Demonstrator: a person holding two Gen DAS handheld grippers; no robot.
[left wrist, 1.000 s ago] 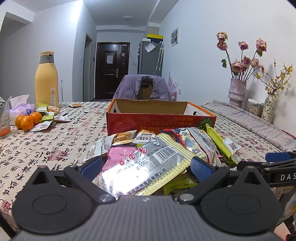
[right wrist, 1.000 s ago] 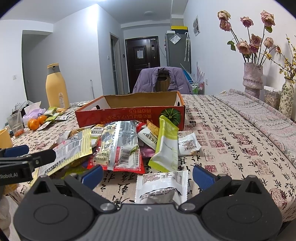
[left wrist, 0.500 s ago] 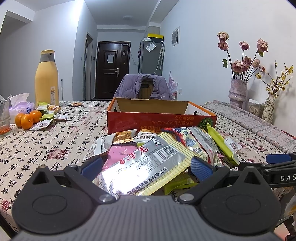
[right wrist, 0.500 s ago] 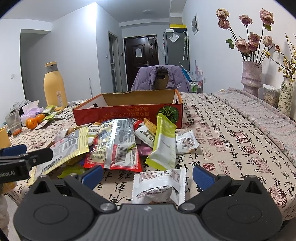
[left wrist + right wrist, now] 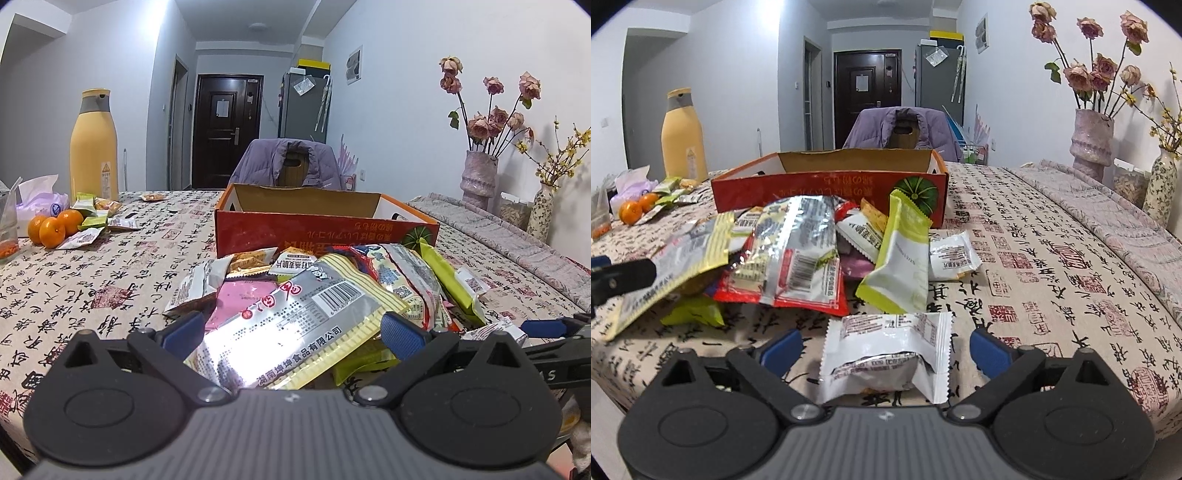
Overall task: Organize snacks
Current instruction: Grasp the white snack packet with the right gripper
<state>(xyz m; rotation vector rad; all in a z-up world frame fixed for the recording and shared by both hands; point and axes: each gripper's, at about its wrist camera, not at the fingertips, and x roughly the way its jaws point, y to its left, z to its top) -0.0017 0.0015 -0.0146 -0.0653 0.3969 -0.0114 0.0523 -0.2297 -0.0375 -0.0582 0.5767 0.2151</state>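
A pile of snack packets [image 5: 332, 291] lies on the table in front of an open red cardboard box [image 5: 325, 229]. My left gripper [image 5: 293, 330] is open, its blue pads either side of a large silver and yellow packet [image 5: 295, 325] at the pile's near edge. My right gripper [image 5: 886, 350] is open around a small white packet [image 5: 886, 354] lying alone near the table's front edge. The pile [image 5: 798, 258] and the box [image 5: 831, 188] show beyond it. A green and white packet [image 5: 901, 258] leans on the pile's right side.
A yellow bottle [image 5: 94, 147], oranges [image 5: 53, 229], tissues and several small packets sit at the far left. Vases with dried flowers [image 5: 1091, 136] stand at the right wall. A chair with a purple jacket [image 5: 291, 166] is behind the box. The patterned tablecloth [image 5: 1052, 266] spreads to the right.
Both grippers have dropped and edged forward slightly toward the table. The white packet now sits deeper between the right gripper's pads. The jaws stay open.
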